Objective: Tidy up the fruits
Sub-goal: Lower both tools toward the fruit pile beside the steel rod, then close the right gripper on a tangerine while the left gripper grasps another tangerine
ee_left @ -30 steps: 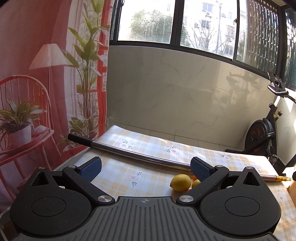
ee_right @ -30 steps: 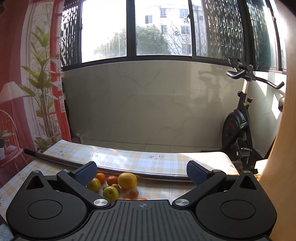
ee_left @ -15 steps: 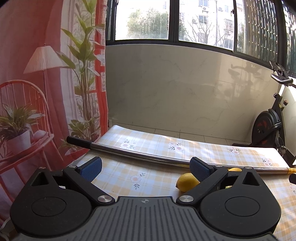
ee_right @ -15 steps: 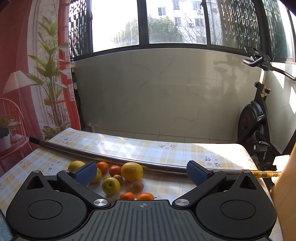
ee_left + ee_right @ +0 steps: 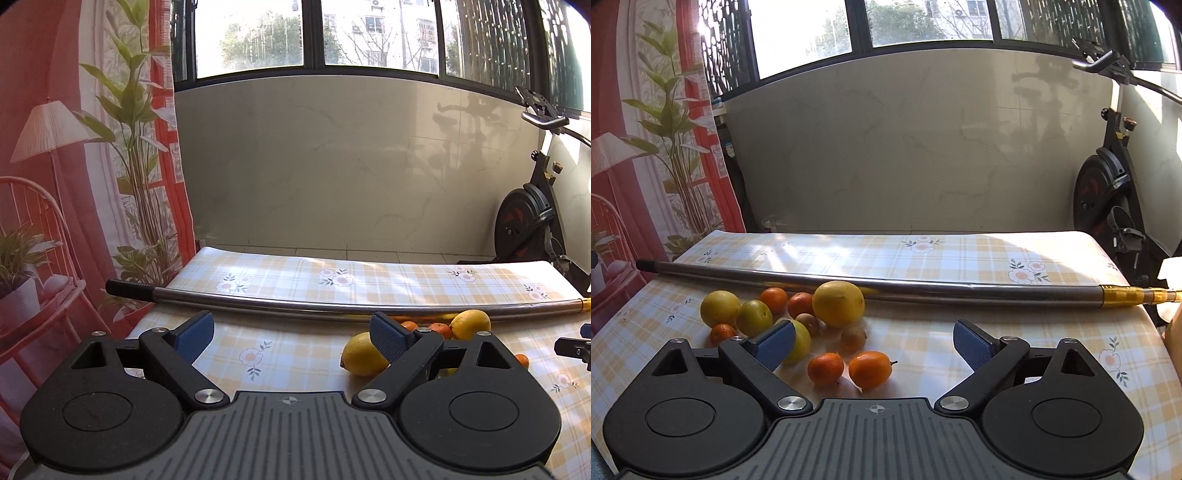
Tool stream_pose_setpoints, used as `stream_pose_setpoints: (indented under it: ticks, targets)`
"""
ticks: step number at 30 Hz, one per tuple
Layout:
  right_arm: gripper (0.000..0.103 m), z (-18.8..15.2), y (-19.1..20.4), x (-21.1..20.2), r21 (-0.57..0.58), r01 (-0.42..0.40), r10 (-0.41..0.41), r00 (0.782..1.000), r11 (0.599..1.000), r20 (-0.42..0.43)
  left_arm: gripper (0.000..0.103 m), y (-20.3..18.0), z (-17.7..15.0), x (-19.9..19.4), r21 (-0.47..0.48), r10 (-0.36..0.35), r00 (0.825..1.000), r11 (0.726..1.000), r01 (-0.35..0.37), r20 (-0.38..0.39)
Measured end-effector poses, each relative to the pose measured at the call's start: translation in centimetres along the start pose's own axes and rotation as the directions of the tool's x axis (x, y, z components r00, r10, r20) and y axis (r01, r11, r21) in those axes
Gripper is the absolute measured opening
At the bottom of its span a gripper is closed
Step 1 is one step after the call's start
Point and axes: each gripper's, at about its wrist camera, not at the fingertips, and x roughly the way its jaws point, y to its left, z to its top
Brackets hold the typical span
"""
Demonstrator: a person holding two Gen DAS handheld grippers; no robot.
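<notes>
Both the left gripper (image 5: 291, 332) and the right gripper (image 5: 873, 338) are spread wide and hold nothing. No fruit is picked up yet, I think. Next, the right gripper should go down to the small orange mandarin (image 5: 825, 368) and pinch it softly.

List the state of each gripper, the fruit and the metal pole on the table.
left gripper: open, empty, above the tablecloth.
right gripper: open, empty, above the fruit.
large yellow citrus: loose on the table, beside the pole.
lemon: lying on its side, ungrasped.
two small oranges: side by side, nearest the right gripper.
metal pole: lying flat across the table.
</notes>
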Motion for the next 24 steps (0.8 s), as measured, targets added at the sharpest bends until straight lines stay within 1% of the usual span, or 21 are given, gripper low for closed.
stream_pose_setpoints:
  ticks: [2,3,5,6,7,8,10,11,14,16,19,21,22,23,24]
  targets:
    - [0.083,-0.4,0.0,1.0,0.002,-0.007,0.007,1.000,1.000,-0.027,0.093,0.1,-0.1,1.1,-0.027,-0.037,0.999,0.999,0.036,-0.033]
    - [0.082,-0.6,0.1,1.5,0.001,-0.011,0.011,0.999,1.000,-0.042,0.093,0.1,-0.2,1.6,-0.043,-0.049,0.998,0.998,0.047,-0.048]
    - [0.077,-0.9,0.2,2.4,0.000,-0.017,0.017,0.997,1.000,-0.075,0.090,0.1,-0.6,2.5,-0.053,-0.058,0.996,0.997,0.054,-0.074]
    - [0.075,-1.1,0.1,3.1,0.003,-0.027,0.027,0.995,1.000,-0.101,0.089,0.0,-0.7,2.7,-0.051,-0.059,0.995,0.997,0.055,-0.080]
    - [0.072,-1.3,0.0,3.6,0.007,-0.034,0.035,0.992,0.999,-0.122,0.086,-0.1,-0.7,2.8,-0.046,-0.066,0.995,0.997,0.063,-0.080]
    - [0.067,-1.4,-0.1,4.0,0.012,-0.036,0.037,0.990,0.999,-0.136,0.086,-0.3,-0.7,2.9,-0.039,-0.079,0.994,0.996,0.076,-0.077]
    - [0.060,-1.7,-0.4,4.9,0.041,-0.034,0.040,0.985,0.999,-0.168,0.086,-0.9,-0.8,2.9,-0.031,-0.091,0.994,0.996,0.089,-0.068]
    - [0.056,-1.8,-0.5,5.2,0.058,-0.034,0.044,0.984,0.998,-0.175,0.086,-1.2,-0.9,3.0,-0.032,-0.097,0.993,0.995,0.095,-0.064]
    - [0.052,-1.9,-1.4,6.5,0.135,-0.045,0.071,0.978,0.990,-0.194,0.086,-1.6,-1.0,3.4,-0.043,-0.113,0.991,0.993,0.110,-0.072]
    - [0.050,-1.9,-1.5,7.3,0.156,-0.047,0.080,0.975,0.987,-0.209,0.086,-1.8,-1.1,3.8,-0.043,-0.118,0.989,0.992,0.115,-0.084]
    - [0.047,-1.9,-1.2,8.1,0.161,-0.049,0.084,0.972,0.986,-0.220,0.086,-1.9,-1.3,4.2,-0.033,-0.123,0.988,0.992,0.121,-0.096]
    - [0.046,-1.7,-1.0,8.5,0.156,-0.046,0.079,0.974,0.987,-0.212,0.086,-2.0,-1.3,4.4,-0.029,-0.126,0.987,0.992,0.124,-0.098]
    - [0.046,-1.5,-0.9,8.6,0.148,-0.038,0.068,0.976,0.988,-0.207,0.086,-1.9,-1.3,4.5,-0.029,-0.127,0.987,0.992,0.125,-0.098]
    - [0.042,-1.4,-0.8,8.6,0.135,-0.026,0.054,0.978,0.990,-0.203,0.085,-1.9,-1.3,4.6,-0.032,-0.129,0.987,0.991,0.127,-0.097]
    - [0.039,-1.2,-0.6,8.6,0.106,0.002,0.018,0.981,0.994,-0.193,0.085,-1.9,-1.2,4.8,-0.037,-0.130,0.987,0.991,0.126,-0.096]
